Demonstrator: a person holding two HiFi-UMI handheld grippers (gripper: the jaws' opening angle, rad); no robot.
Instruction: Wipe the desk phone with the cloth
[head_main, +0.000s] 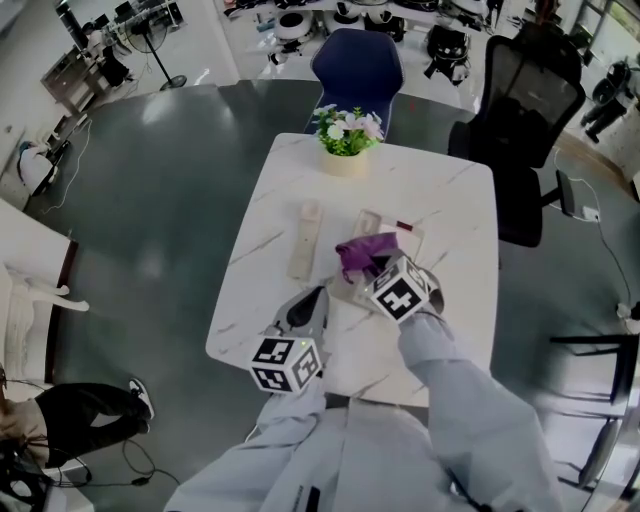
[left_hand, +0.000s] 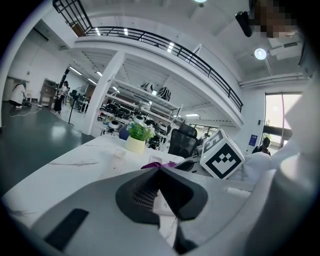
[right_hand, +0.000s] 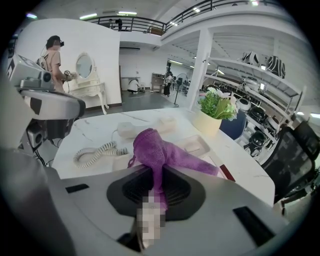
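Now, over to the right gripper (head_main: 366, 268): clamps a bunched purple cloth (head_main: 362, 250) tight between its jaws, with a fold of the fabric running down between the pads in the right gripper view. Holds that cloth right on top of the flat white desk phone base (head_main: 398, 235), toward its near left part, touching it. Places the base roughly in the middle of the white marble-patterned table (head_main: 450, 200).

Lying off the base, just left of it and apart from it: the long white handset (head_main: 305, 240), flat on the table, pointing away from the person. Trailing on the table nearby, clear in the right gripper view: a white coiled cord (right_hand: 95, 152).

And the left gripper (head_main: 316, 298)? Hangs low over the near part of the table, just beside the base's near left corner. Jaws pressed together tip to tip, nothing caught at the tips; only a sliver of white through the gap below them.

Further back, at the far edge of the table: a cream pot of green leaves and pale flowers (head_main: 345, 145), upright. Beyond that, a blue chair (head_main: 358, 65) at the far side and a black mesh office chair (head_main: 530, 100) off the far right corner.
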